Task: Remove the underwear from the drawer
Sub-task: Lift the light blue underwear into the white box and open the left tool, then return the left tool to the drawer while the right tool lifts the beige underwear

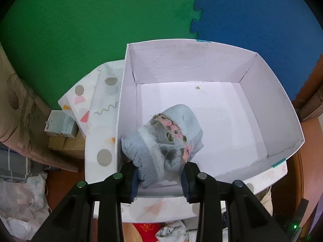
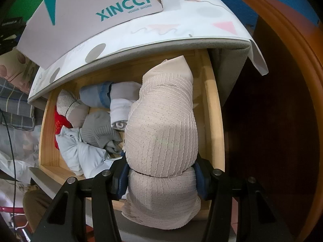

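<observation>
The left gripper (image 1: 161, 176) jaws clamp a rolled blue underwear bundle (image 1: 161, 139), long axis toward 12 o'clock over the white box (image 1: 129, 92); the right gripper (image 2: 161, 181) jaws clamp a beige roll (image 2: 161, 129) above the drawer (image 2: 214, 121).

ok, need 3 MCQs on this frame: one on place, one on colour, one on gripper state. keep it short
1. Where is the left gripper's bundle?
A. In the drawer
B. In the white box
C. On the green mat

2. What colour is the roll in the right gripper?
A. Beige
B. Red
C. Navy

3. What is the right gripper's state?
A. Open, holding nothing
B. Open above the roll
C. Shut on the roll

Answers:
1. B: the blue-grey bundle sits between the walls of the white box, near its left wall.
2. A: the textured roll is pale beige; the red cloth lies in the drawer.
3. C: both pads press into the roll's sides, pinching it in above the drawer.
</observation>
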`<state>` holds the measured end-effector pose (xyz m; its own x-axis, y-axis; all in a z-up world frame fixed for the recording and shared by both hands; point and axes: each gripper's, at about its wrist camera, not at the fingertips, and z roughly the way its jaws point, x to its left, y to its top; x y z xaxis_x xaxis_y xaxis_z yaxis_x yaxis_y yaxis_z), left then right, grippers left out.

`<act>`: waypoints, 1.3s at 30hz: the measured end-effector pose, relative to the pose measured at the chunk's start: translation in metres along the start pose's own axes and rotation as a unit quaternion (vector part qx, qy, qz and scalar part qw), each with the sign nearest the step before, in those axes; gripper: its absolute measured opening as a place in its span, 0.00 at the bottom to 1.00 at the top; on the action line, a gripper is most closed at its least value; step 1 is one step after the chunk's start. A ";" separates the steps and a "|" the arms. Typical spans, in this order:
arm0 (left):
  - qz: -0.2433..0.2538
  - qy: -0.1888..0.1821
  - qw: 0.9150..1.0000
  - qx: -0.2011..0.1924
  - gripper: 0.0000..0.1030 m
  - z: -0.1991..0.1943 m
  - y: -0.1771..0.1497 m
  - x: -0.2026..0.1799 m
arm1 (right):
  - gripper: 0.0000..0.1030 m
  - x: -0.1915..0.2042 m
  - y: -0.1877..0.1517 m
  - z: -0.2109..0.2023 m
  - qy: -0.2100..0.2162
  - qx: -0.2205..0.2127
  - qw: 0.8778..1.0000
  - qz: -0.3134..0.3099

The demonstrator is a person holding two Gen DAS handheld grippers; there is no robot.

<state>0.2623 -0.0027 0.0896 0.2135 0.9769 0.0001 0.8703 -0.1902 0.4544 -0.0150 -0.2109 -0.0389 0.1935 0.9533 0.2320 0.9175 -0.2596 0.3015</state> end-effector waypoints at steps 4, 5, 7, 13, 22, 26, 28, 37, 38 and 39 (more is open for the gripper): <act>-0.004 0.003 1.000 0.000 0.33 -0.006 -0.010 0.006 | 0.49 0.000 0.000 0.000 0.000 0.000 1.000 0.000; -0.004 0.004 1.000 0.000 0.33 -0.008 -0.012 0.007 | 0.49 0.000 0.000 0.000 -0.001 0.000 1.000 0.000; -0.006 0.005 1.000 0.001 0.33 -0.011 -0.016 0.011 | 0.49 0.000 0.000 0.000 -0.001 -0.001 1.000 -0.001; -0.014 0.013 1.000 -0.002 0.35 -0.015 -0.023 0.014 | 0.49 -0.001 0.000 0.000 0.000 -0.003 1.000 0.002; -0.026 0.013 1.000 0.006 0.45 -0.016 -0.017 0.007 | 0.49 0.000 -0.001 0.000 0.000 -0.004 1.000 0.002; -0.019 0.007 1.000 0.004 0.52 -0.022 -0.017 0.004 | 0.49 0.000 -0.001 0.000 0.000 -0.004 1.000 0.002; -0.011 0.006 1.000 0.001 0.54 -0.026 -0.018 0.003 | 0.49 0.000 -0.001 0.000 0.000 -0.004 1.000 0.002; -0.010 -0.015 1.000 -0.005 0.58 -0.045 -0.019 0.005 | 0.49 0.000 -0.001 -0.001 -0.002 -0.004 1.000 0.001; -0.011 -0.016 1.000 -0.006 0.58 -0.047 -0.019 0.006 | 0.49 0.000 -0.001 0.000 -0.001 -0.004 1.000 0.002; -0.010 -0.017 1.000 -0.007 0.58 -0.050 -0.020 0.006 | 0.49 0.000 -0.001 0.000 -0.002 -0.004 1.000 0.002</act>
<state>0.2244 0.0120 0.1253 0.2115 0.9766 -0.0401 0.8684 -0.1689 0.4663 -0.0157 -0.2106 -0.0386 0.1982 0.9529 0.2297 0.9140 -0.2643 0.3078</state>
